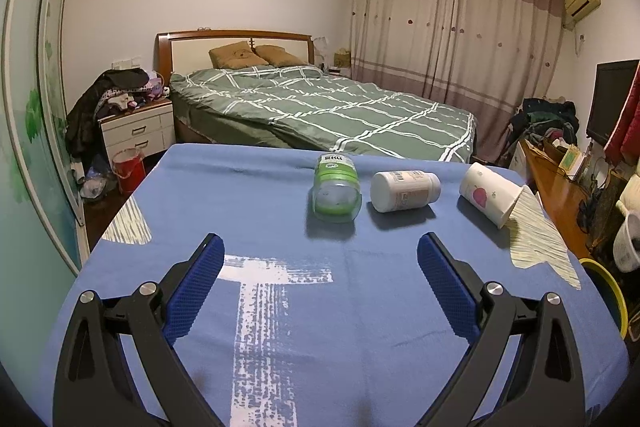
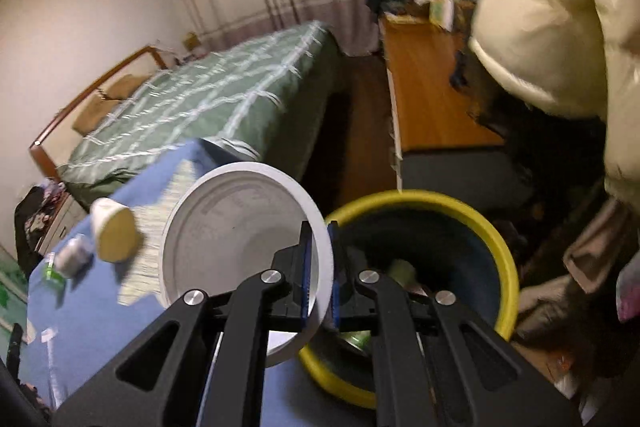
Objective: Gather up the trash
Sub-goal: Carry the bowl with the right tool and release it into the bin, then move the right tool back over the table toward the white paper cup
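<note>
Right tongs (image 2: 320, 267) pinched a white bowl's rim (image 2: 240, 227) at the yellow-rimmed bin's (image 2: 500, 251) nine o'clock; left tongs (image 1: 320, 291) hung spread over the surface (image 1: 248, 195)

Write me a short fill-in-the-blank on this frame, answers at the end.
1. The right gripper is shut on the rim of a white ____.
2. The bin beside the table has a ____ rim.
3. The left gripper is ____ and holds nothing.
4. The paper cup lies on its ____.

Answers: bowl; yellow; open; side
</note>
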A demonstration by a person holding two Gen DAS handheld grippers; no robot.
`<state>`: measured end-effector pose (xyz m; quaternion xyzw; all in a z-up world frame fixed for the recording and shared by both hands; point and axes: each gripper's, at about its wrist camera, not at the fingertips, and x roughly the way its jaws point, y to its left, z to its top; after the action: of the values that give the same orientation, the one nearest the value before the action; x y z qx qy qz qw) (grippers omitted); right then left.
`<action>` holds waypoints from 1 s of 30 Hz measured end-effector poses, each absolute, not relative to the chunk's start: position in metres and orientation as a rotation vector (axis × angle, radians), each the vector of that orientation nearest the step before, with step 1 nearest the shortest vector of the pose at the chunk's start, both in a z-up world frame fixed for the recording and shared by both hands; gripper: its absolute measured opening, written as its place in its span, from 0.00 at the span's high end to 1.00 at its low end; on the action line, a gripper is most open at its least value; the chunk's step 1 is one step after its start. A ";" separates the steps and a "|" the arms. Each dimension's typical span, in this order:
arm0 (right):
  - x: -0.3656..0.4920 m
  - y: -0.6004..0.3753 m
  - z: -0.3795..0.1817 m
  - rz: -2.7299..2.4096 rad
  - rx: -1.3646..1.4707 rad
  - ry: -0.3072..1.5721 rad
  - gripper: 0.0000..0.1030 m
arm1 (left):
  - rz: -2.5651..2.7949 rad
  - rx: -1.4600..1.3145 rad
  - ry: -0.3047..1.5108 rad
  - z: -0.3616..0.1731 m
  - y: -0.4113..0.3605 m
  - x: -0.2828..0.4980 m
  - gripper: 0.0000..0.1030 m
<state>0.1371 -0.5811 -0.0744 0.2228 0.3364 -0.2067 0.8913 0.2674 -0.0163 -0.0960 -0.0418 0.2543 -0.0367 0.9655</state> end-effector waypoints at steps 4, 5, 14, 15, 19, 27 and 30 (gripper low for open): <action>0.132 -0.595 -0.095 -0.465 0.498 0.751 0.88 | -0.076 -0.076 0.512 -0.097 -0.018 0.268 0.07; 0.131 -0.596 -0.098 -0.468 0.505 0.758 0.82 | -0.075 -0.077 0.512 -0.096 -0.018 0.268 0.07; 0.136 -0.575 -0.077 -0.451 0.455 0.715 0.71 | -0.075 -0.079 0.518 -0.098 -0.019 0.267 0.07; 0.142 -0.565 -0.069 -0.419 0.437 0.699 0.71 | -0.076 -0.077 0.518 -0.099 -0.019 0.267 0.07; 0.185 -0.514 -0.037 -0.248 0.366 0.667 0.68 | -0.076 -0.077 0.518 -0.099 -0.018 0.268 0.07; 0.264 -0.427 -0.015 -0.043 0.234 0.636 0.67 | -0.080 -0.064 0.522 -0.099 -0.021 0.266 0.07; 0.273 -0.411 -0.032 -0.017 0.225 0.640 0.65 | -0.079 -0.060 0.525 -0.098 -0.021 0.266 0.06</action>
<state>0.2725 -0.4114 -0.0324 0.1101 0.3140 -0.0083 0.9430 0.2663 -0.0213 -0.0981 -0.0297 0.2595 -0.0389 0.9645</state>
